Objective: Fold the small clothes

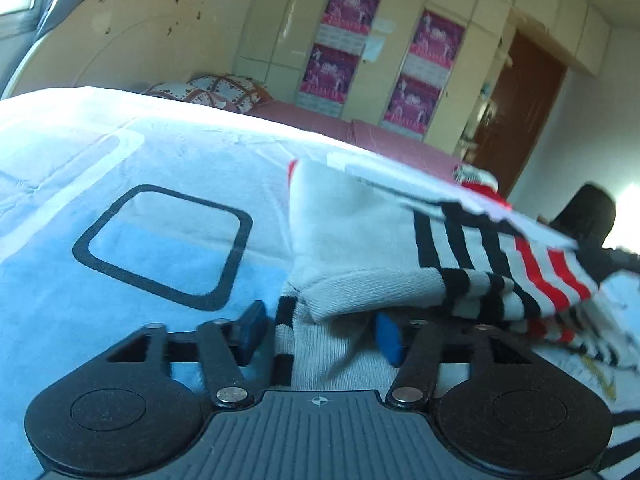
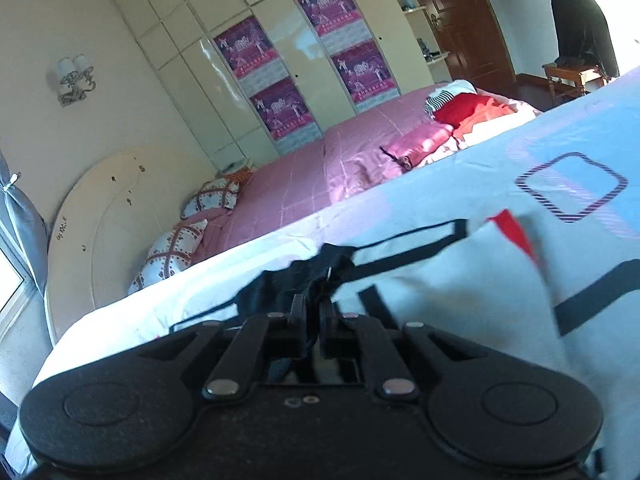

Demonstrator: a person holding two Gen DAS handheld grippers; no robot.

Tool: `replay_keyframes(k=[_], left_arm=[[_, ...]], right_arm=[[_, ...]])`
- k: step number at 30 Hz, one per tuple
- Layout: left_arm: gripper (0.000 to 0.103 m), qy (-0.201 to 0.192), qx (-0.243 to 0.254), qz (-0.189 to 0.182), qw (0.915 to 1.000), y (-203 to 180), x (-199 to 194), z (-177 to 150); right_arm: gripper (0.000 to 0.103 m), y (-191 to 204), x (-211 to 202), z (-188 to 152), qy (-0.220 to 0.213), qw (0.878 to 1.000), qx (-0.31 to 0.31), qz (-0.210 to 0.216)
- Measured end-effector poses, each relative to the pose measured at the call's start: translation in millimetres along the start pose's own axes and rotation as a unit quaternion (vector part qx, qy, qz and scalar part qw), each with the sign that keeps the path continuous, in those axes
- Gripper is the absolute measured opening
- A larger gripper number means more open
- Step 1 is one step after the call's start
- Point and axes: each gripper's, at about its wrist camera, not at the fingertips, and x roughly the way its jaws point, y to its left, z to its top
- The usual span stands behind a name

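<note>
Left tongs (image 1: pixel 320 330), seen from your left wrist camera: the two blue-padded fingers (image 1: pixel 251 330) stand spread, with the white sock (image 1: pixel 352 248) lying between them. The sock carries black and red stripes and is folded over on itself; its striped end reaches to the right, lifted off the bedspread (image 1: pixel 140 160). You hold it above a pale blue and white bedspread printed with a black rounded square (image 1: pixel 164 248). Behind are a pink bed sheet (image 1: pixel 360 128), patterned pillows (image 1: pixel 216 90), a cream wardrobe (image 1: pixel 400 40) bearing purple posters (image 1: pixel 348 12), and a brown door (image 1: pixel 520 112).

Right tongs (image 2: pixel 312 320), seen from your right wrist camera: the fingers are pressed together, pinching a bunched piece of black fabric (image 2: pixel 296 280). It sits just above the same bedspread (image 2: pixel 440 280). Whether this dark fabric belongs to the sock cannot be told. A blurred red edge (image 2: pixel 516 232) shows to the right. Farther off lie red clothing (image 2: pixel 468 110) on the pink sheet, and a chair (image 2: pixel 576 68) by the door.
</note>
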Motion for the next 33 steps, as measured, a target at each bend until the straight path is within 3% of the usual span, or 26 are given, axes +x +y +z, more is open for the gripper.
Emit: replay_keyframes(k=[1, 4, 8, 20, 30, 33], left_arm=[[0.040, -0.003, -0.003, 0.001, 1.0000, 1, -1, 0], [0.037, -0.020, 0.006, 0.006, 0.9998, 0, -2, 2], [0.033, 0.006, -0.007, 0.010, 0.9999, 2, 12, 4], [0.033, 0.015, -0.032, 0.002, 0.9994, 12, 22, 6], [0.033, 0.019, -0.034, -0.002, 0.9992, 15, 27, 7], [0.033, 0.032, -0.029, -0.011, 0.9990, 18, 25, 10]], right_arm=[[0.007, -3, -1, -1, 0.004, 1.000, -0.004, 0.000], [0.007, -9, -2, -6, 0.011, 1.000, -0.008, -0.005], [0.007, -17, 4, -18, 0.023, 1.000, -0.002, -0.019], [0.006, -41, 18, -49, 0.056, 0.997, 0.024, -0.037], [0.006, -36, 11, -51, 0.059, 0.997, 0.012, -0.047], [0.012, -39, 12, -47, 0.063, 0.997, 0.022, -0.044]])
